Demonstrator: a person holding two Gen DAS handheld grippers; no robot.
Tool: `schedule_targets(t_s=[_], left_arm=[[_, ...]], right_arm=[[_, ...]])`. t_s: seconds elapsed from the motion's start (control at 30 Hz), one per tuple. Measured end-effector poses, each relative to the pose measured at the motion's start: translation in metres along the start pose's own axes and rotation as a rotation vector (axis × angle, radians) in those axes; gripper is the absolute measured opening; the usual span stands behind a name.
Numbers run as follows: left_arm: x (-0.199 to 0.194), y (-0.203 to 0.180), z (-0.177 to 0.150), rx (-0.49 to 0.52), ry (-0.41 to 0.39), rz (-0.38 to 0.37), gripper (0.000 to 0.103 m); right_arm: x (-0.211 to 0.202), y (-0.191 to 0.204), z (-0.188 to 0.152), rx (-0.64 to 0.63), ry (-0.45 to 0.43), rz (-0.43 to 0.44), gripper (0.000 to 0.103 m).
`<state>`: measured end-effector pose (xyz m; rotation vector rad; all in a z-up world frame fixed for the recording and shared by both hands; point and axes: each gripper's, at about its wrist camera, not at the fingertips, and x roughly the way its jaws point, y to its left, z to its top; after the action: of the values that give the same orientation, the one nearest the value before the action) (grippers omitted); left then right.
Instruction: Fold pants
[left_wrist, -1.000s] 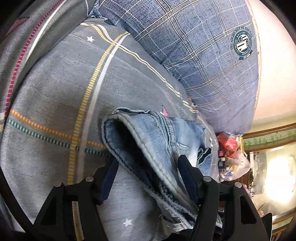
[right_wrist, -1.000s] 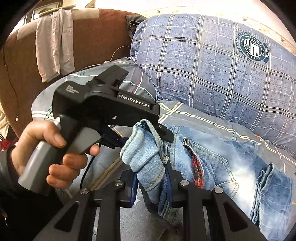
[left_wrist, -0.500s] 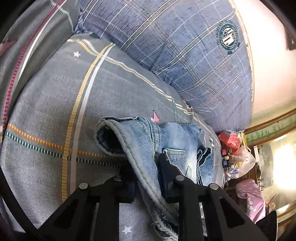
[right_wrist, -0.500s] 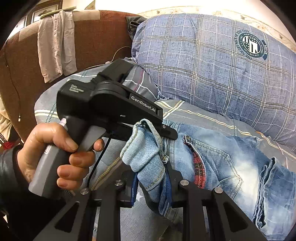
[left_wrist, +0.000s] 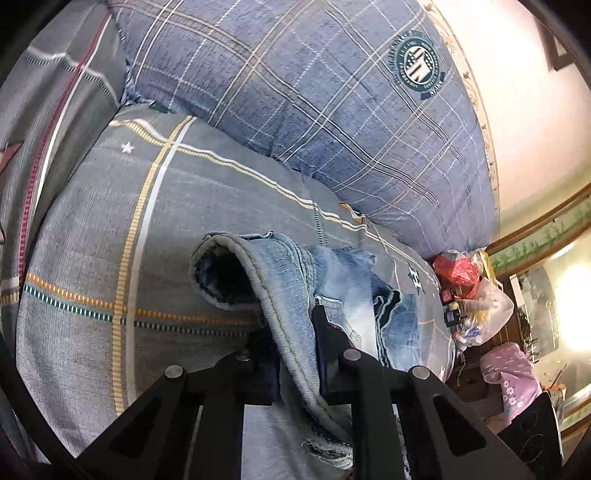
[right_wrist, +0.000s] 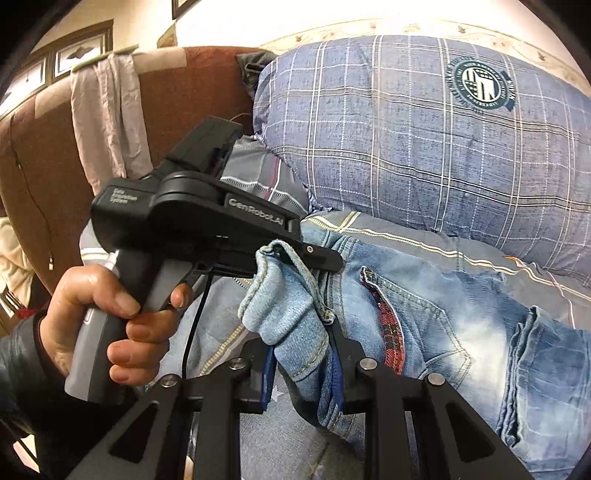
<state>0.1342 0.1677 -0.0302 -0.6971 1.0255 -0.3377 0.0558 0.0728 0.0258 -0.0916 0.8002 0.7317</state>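
Jeans (left_wrist: 284, 291) pinched in both closing tools (left_wrist: 295, 354).

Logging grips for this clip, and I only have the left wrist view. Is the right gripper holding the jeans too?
Observer: Yes. The right gripper is shut on a bunched edge of the jeans.
Operator: What carries the left gripper?
Observer: A hand wrapped round its handle. The left gripper has denim between its closing jaws, close beside the right one.
Operator: Anything behind that hand?
Observer: A pale cloth hangs over a brown sofa back.
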Motion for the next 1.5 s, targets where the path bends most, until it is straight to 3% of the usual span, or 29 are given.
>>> schedule_targets(t_s=[0.43,0.83,1.2,1.5], left_arm=[[-0.005,-0.067,0.006,0.109,-0.002,0.043,0.016],[0.018,-0.146,0.002,0.23,0.014,0.067,0.016],[0.068,-0.236,-0.016,0.379,0.073,0.094,0.016],[0.138,-0.297,-0.048,0.474,0.162,0.134,0.016]], right_arm=[[-0.042,-0.022,0.002,0.074,-0.088,-0.003,0.026],[-0.095,-0.074,-0.011,0.154,-0.164,-0.033,0.026],[-0.145,-0.133,-0.032,0.275,-0.227,-0.07,0.026],[-0.177,-0.192,-0.07,0.442,-0.244,-0.098,0.026]])
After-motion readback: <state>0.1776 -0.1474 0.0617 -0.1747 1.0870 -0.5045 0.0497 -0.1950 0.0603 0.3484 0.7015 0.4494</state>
